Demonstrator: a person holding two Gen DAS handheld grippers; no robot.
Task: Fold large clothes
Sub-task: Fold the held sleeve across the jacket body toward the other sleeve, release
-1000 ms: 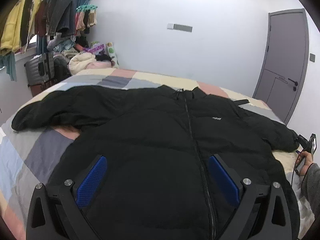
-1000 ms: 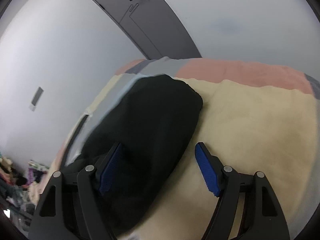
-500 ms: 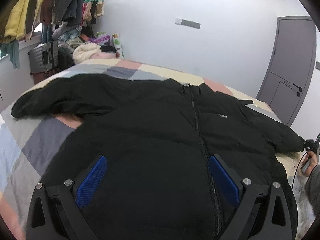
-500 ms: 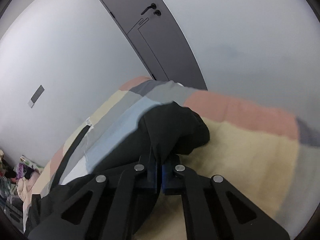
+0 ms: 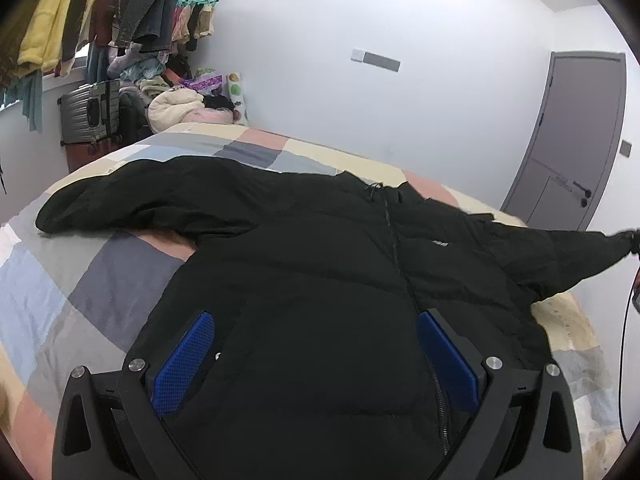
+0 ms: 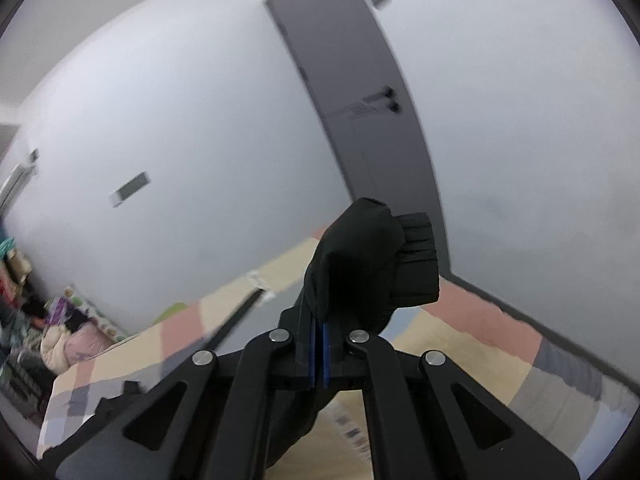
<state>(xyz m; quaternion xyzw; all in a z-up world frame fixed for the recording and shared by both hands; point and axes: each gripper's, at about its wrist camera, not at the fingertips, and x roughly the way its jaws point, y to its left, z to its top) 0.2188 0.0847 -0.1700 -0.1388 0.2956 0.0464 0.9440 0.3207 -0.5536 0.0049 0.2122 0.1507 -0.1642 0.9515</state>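
Observation:
A large black puffer jacket [image 5: 320, 264] lies front up on the patchwork bed [image 5: 100, 280], zip closed. Its left sleeve [image 5: 132, 204] lies stretched out on the bed. Its right sleeve [image 5: 568, 256] is lifted off the bed and stretched to the right edge of the left wrist view. My left gripper [image 5: 316, 356] is open, low over the jacket's hem, holding nothing. My right gripper [image 6: 319, 354] is shut on the right sleeve's end [image 6: 360, 264], with the ribbed cuff [image 6: 416, 252] sticking up above the pads.
A grey door [image 5: 576, 140] stands at the right. Clothes hang on a rail [image 5: 100, 12] at the upper left, above a grey suitcase [image 5: 90, 112] and a pile of bedding [image 5: 180, 108]. The bed's right edge [image 5: 592, 360] lies below the lifted sleeve.
My right gripper closed on the right sleeve's end and lifted it up off the bed, pulling the sleeve out taut. My left gripper stayed open over the hem.

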